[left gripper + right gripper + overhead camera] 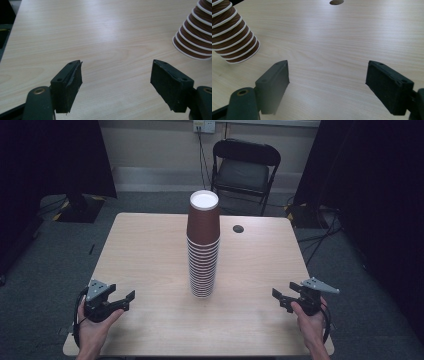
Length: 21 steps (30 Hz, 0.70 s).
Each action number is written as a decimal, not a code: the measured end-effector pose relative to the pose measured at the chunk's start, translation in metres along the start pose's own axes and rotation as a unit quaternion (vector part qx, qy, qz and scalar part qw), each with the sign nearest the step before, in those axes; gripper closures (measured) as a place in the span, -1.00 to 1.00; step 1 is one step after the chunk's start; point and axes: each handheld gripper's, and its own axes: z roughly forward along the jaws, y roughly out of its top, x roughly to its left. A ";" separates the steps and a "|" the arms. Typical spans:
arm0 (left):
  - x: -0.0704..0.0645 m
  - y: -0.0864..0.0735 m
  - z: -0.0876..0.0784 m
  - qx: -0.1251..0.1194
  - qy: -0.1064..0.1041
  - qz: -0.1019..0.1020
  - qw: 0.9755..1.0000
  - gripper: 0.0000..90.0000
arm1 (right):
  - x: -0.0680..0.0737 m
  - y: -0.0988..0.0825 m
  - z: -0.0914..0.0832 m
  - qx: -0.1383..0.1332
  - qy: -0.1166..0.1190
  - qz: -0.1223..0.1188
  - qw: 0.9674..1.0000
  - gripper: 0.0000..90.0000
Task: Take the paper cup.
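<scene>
While both grippers, left gripper (121, 301) and right gripper (280, 300), wait wide open and empty near the table's (150, 245) front corners, the cup stack (202, 245) stands untouched mid-table; nothing looks started.

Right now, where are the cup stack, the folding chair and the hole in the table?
cup stack (203, 251), high view, middle of the stacked rims.
folding chair (243, 173), high view, on its seat.
hole in the table (238, 228), high view, its dark centre.

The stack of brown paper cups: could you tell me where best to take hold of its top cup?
Probably on the top cup of the stack, across its bare brown wall above the crowded rims, coming in level from either side; both grippers stand open.
</scene>
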 end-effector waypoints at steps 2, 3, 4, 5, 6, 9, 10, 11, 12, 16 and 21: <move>-0.001 0.000 0.001 0.002 -0.001 0.002 1.000 -0.44 | 0.001 0.001 0.000 0.001 -0.001 -0.003 1.000 -0.64; -0.003 0.000 0.002 0.005 -0.004 0.003 1.000 -0.44 | 0.003 0.002 0.001 0.000 0.004 -0.009 1.000 -0.64; -0.004 0.000 0.002 0.007 -0.004 0.005 1.000 -0.44 | 0.003 0.003 0.000 -0.001 0.006 -0.009 1.000 -0.64; -0.004 0.000 0.002 0.007 -0.004 0.005 1.000 -0.44 | 0.005 0.004 0.000 -0.002 0.008 -0.009 1.000 -0.64; -0.004 -0.001 0.002 0.009 -0.005 0.007 1.000 -0.44 | 0.006 0.005 0.000 -0.003 0.011 -0.011 1.000 -0.64; -0.005 -0.001 0.001 0.007 -0.010 0.006 1.000 -0.44 | 0.013 0.008 0.001 -0.003 0.019 -0.018 1.000 -0.61; -0.005 -0.001 0.001 0.007 -0.010 0.006 1.000 -0.44 | 0.013 0.008 0.001 -0.003 0.019 -0.018 1.000 -0.61; -0.006 -0.001 0.001 0.011 -0.010 0.012 1.000 -0.44 | 0.017 0.011 0.002 -0.004 0.030 -0.027 0.999 -0.62; -0.006 -0.001 0.001 0.011 -0.010 0.012 1.000 -0.44 | 0.017 0.011 0.002 -0.004 0.030 -0.027 0.999 -0.62; -0.006 -0.001 0.003 0.016 -0.017 0.008 1.000 -0.44 | 0.032 0.019 0.003 -0.008 0.042 -0.041 0.998 -0.62; -0.006 0.000 0.005 0.019 -0.015 0.013 1.000 -0.43 | 0.046 0.032 0.000 -0.021 0.052 -0.064 0.996 -0.68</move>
